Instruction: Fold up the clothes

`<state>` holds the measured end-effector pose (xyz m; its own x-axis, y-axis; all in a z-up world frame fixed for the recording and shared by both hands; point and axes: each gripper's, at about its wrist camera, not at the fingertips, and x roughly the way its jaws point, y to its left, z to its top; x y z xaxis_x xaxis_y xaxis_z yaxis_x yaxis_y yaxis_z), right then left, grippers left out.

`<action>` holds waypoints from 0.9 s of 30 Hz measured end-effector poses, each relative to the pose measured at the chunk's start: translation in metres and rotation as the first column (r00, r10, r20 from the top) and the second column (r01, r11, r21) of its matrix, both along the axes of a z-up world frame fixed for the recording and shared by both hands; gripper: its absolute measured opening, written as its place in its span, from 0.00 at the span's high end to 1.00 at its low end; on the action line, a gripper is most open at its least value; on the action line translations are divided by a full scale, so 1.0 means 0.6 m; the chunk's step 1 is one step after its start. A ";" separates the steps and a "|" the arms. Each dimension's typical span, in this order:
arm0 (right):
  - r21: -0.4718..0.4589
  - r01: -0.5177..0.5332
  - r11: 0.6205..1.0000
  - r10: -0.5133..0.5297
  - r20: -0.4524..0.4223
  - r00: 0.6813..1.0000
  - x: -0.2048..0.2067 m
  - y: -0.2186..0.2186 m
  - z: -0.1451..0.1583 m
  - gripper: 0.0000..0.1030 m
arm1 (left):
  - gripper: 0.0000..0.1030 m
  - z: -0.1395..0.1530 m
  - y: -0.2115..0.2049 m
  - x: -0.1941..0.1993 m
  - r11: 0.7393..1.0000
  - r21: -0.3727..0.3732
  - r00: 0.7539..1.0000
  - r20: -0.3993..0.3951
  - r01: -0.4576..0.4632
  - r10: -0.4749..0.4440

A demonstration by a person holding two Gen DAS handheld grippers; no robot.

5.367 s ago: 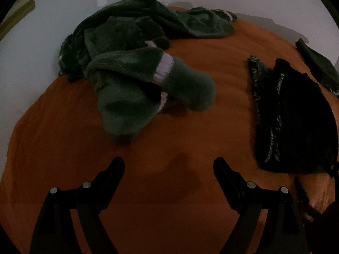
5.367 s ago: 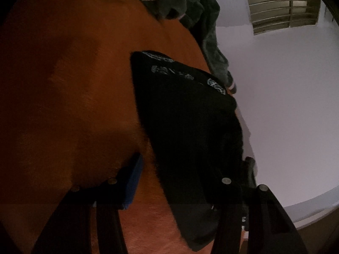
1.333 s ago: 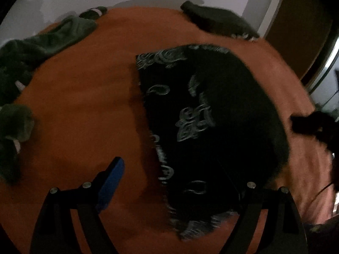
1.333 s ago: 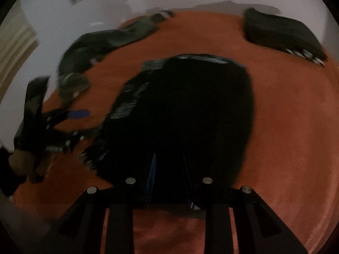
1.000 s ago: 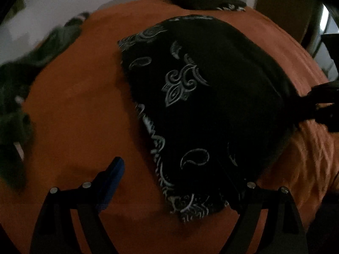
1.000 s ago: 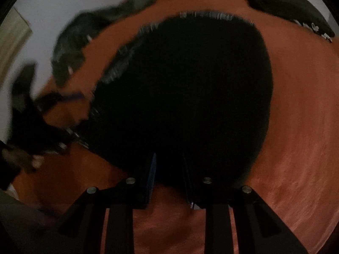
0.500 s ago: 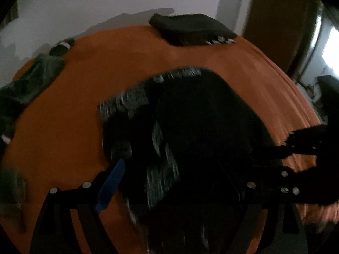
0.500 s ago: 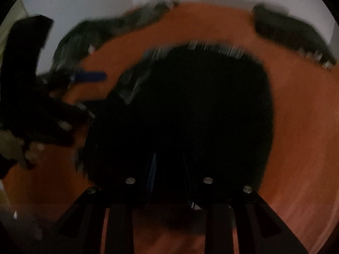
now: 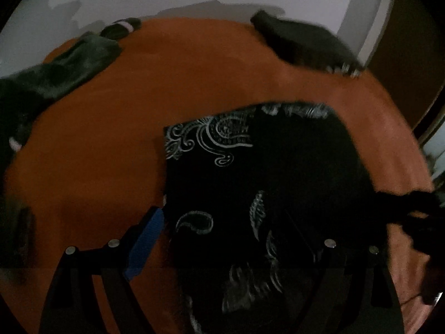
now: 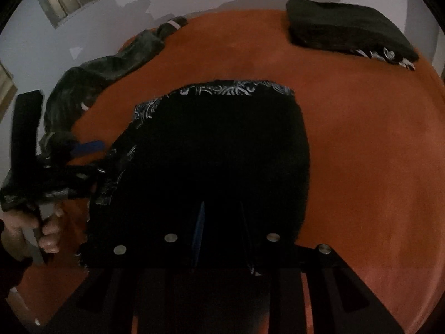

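The black fabric garment w/ white paisley print (image 9: 250, 189) is lying on the orange bed cover (image 9: 97, 139), near edge lifted. Right hand-held gripper (image 10: 219, 222) is clenching its near hem; left hand-held gripper (image 9: 230, 239) is spread wide, garment btwn fingers, not gripping. Best to close left on the hem, then lift both evenly to fold.

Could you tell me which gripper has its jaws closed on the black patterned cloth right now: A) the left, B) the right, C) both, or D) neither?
B: the right gripper has its jaws nearly together on the black cloth, while the left gripper is spread wide over it.
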<state>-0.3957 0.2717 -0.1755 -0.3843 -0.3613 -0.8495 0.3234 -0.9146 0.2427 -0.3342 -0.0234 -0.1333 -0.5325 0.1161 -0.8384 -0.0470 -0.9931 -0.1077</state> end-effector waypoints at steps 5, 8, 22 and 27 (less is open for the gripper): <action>0.059 -0.026 0.998 0.024 0.039 0.999 0.008 -0.006 -0.061 0.76 | 0.15 -0.021 0.003 0.065 0.999 -0.054 1.000 0.016 0.004 -0.003; -0.014 0.012 1.000 -0.012 -0.002 1.000 0.015 0.004 -0.021 0.76 | 0.15 -0.021 0.015 0.079 0.998 -0.052 1.000 0.005 0.030 -0.029; 0.171 0.075 0.982 -0.055 -0.116 0.992 0.101 -0.028 -0.048 0.66 | 0.15 -0.008 0.137 0.068 0.997 -0.025 0.996 0.057 0.070 -0.068; 0.164 0.082 0.983 -0.068 -0.088 0.994 0.091 -0.026 -0.058 0.64 | 0.15 -0.068 0.170 0.057 0.967 -0.207 0.979 0.174 0.146 -0.111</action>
